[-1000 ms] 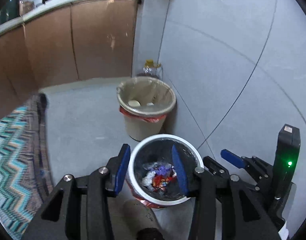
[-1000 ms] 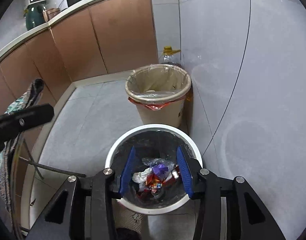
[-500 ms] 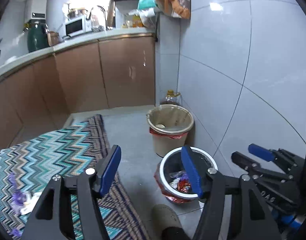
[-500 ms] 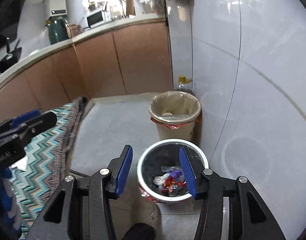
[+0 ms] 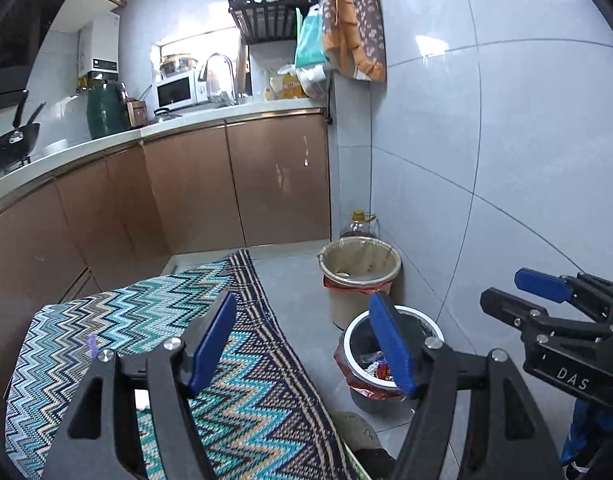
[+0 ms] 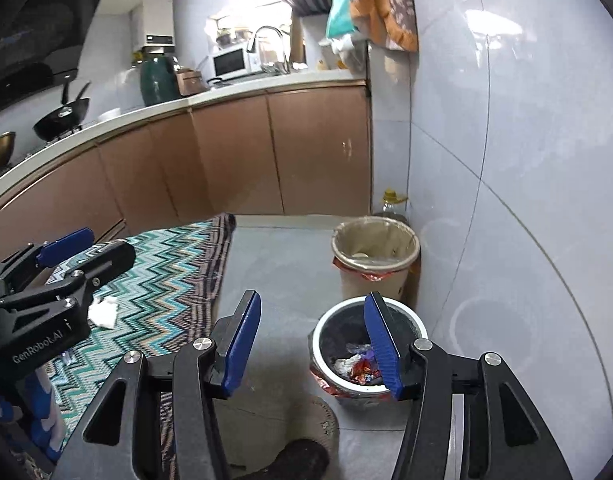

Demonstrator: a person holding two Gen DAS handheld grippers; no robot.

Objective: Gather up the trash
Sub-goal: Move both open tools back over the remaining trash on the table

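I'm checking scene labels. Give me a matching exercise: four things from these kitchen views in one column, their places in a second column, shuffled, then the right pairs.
Things:
1. white-rimmed bin
2. beige bin
3. crumpled white paper
4. microwave

Places:
A. on the zigzag cloth
B. on the counter, near the tap
C. nearest the tools, with colourful wrappers inside
D. by the wall, in front of the oil bottle

Pairs: 1-C, 2-D, 3-A, 4-B
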